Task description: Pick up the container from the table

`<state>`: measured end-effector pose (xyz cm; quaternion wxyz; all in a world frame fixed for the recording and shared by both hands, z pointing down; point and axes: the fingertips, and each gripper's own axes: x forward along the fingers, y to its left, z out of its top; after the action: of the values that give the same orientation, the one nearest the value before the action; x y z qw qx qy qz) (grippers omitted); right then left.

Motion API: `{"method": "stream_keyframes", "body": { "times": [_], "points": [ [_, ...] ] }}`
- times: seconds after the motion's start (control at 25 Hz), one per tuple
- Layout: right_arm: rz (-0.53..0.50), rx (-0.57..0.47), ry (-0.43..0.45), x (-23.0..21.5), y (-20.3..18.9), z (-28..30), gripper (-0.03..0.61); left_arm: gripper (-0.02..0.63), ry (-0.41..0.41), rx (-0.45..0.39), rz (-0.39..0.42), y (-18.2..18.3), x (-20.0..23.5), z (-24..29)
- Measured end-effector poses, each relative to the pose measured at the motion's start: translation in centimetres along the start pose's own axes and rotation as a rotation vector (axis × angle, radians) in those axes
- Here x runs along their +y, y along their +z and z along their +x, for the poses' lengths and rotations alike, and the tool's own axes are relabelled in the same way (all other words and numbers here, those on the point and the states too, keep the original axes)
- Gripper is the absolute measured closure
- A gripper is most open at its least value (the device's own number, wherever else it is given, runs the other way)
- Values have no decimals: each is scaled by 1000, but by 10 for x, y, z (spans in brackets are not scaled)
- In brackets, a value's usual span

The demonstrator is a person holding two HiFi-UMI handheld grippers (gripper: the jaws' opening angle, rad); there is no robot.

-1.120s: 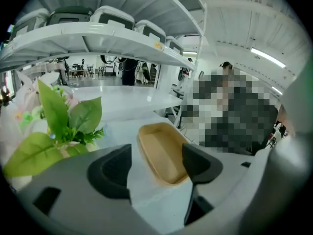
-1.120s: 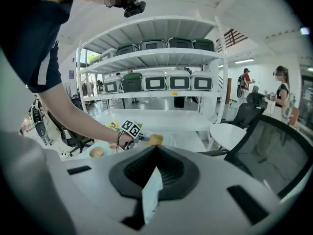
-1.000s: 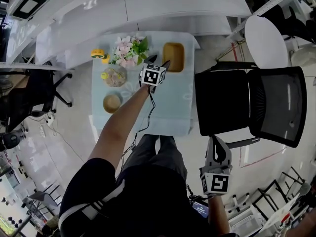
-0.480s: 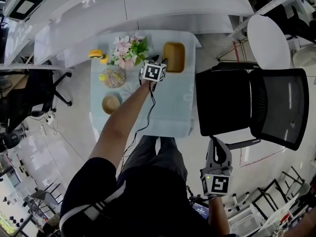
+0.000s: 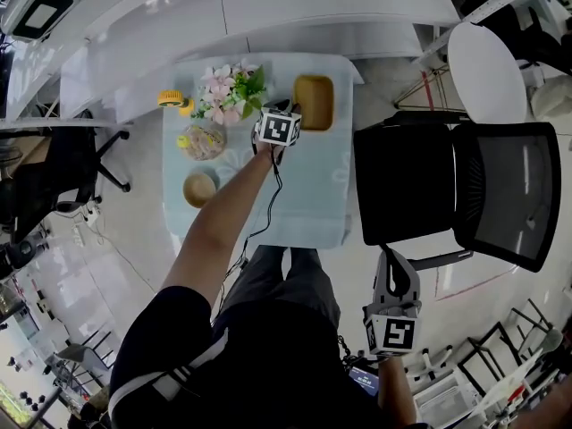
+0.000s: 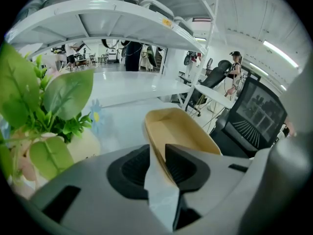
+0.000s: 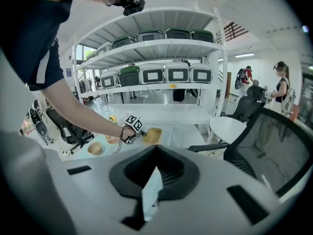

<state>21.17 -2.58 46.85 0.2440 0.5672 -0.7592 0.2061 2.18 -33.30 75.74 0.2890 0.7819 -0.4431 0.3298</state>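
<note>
A tan rectangular container [image 5: 315, 103] stands at the far right of the pale blue table [image 5: 304, 204]. My left gripper [image 5: 289, 111] is at its left wall. In the left gripper view that thin wall of the container [image 6: 181, 136] runs between the two dark pads [image 6: 188, 168]. The jaws of the left gripper [image 6: 157, 163] are closing around it, with a sliver of gap still showing. My right gripper [image 5: 391, 257] hangs low beside the person's leg, away from the table, holding nothing. In its own view the right gripper [image 7: 155, 173] has its pads together, and the container [image 7: 152, 135] lies far off.
A pot of pink flowers [image 5: 231, 92] stands just left of the container. A covered dish [image 5: 204, 139], a small wooden bowl [image 5: 200, 188] and a yellow roll [image 5: 170, 98] sit on the table's left. A black office chair [image 5: 447, 190] is at the right.
The left gripper has sunk a little at the container's left wall and its jaws have drawn closer together. The right gripper has stayed where it was.
</note>
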Motion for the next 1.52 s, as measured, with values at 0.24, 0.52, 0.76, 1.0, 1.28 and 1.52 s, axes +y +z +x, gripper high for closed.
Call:
{"method": "stream_keyframes", "body": {
  "times": [0.24,0.52,0.76,1.0,1.28,1.52],
  "points": [
    [2,11,-3,0,-3,-1,577,543,8,-3,0,1,0,3],
    [-1,8,-3,-2,-6,-4,577,586,33,12,-1,0,0,2],
    [-1,12,-6,-3,-7,-5,577,591,49,20,10,0,-1,1],
    [5,8,-5,-2,-6,-6,577,594,52,12,-17,1,2,1],
    [-7,20,6,1,-9,-9,577,594,48,17,-46,0,-4,-27],
    [-14,-23,9,4,2,-16,577,595,24,-11,-69,7,-13,-63]
  ]
}}
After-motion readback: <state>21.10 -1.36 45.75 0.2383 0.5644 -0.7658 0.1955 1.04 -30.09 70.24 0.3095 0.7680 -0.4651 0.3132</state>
